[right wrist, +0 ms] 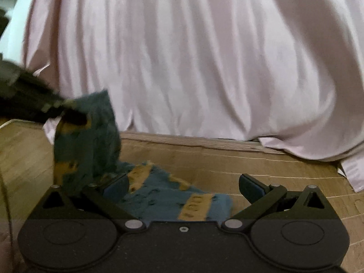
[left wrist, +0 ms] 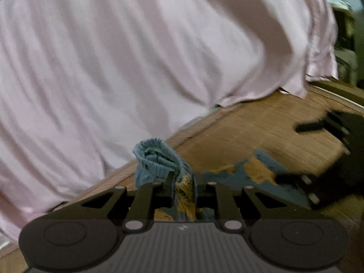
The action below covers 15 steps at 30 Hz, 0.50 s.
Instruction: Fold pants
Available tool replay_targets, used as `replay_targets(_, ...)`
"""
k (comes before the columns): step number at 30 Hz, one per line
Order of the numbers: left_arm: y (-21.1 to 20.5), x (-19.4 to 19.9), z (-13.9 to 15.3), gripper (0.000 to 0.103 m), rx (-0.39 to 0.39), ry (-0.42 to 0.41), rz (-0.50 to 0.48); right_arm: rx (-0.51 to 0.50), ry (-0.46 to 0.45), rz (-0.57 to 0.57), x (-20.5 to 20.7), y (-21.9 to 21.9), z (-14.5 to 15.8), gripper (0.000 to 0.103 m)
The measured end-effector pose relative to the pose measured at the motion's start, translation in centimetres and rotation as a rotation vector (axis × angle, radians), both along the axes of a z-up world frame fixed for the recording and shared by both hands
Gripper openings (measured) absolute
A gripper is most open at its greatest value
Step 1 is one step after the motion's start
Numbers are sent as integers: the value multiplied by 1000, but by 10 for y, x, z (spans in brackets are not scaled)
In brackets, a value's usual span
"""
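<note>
- wooden board surface (right wrist: 227, 159) lies in the foreground of both views, with a pale pink sheet (right wrist: 193, 56) draped behind it and hanging down onto its far edge.
- pants (right wrist: 159, 195): small, blue-green fabric with yellow patches; in the right wrist view one part lies flat on the board while another part is lifted upward at the left.
- left gripper (left wrist: 183, 182): its jaws are clenched on a bunched section of the pants (left wrist: 159, 159); the gathered, elastic-looking edge of the fabric rises above the fingertips and more fabric hangs below them.
- in the right wrist view the left gripper (right wrist: 56, 109) appears blurred at the left edge, holding the raised part of the pants above the board.
- right gripper (right wrist: 184, 184): its jaws are spread wide and released, grasping nothing; the flat part of the pants lies between and beneath the two fingers, and the left finger pad (right wrist: 116, 185) sits just beside or on the fabric, contact not clear.
- in the left wrist view the right gripper (left wrist: 329, 136) appears dark and blurred at the right edge, above a trailing part of the pants on the board.
- pink sheet (left wrist: 136, 56) fills the upper part of the left wrist view, its lower hem resting on the wooden board surface (left wrist: 261, 125).
- dark, indistinct furniture shows at the upper right edge of the left wrist view; detail cannot be told.
</note>
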State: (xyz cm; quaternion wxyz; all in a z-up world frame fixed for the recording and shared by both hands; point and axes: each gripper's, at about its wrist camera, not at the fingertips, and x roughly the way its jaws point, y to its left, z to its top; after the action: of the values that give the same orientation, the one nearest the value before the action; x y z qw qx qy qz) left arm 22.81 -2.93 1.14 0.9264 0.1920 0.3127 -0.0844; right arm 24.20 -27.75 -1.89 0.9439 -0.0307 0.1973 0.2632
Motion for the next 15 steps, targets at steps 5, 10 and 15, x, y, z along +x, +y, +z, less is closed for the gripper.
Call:
replay_targets(5,-36,6,-27,18,-32,70,-74,13,-21,-79,25,-29,-1,102)
replay_targets(10,-63,7,-67,23,7,106,-131,99,39,-103,45,-55,-12,102)
replay_targets(15,-79,7,-101,53,61,159,-113,151,106,-36,56,-56,-22,102)
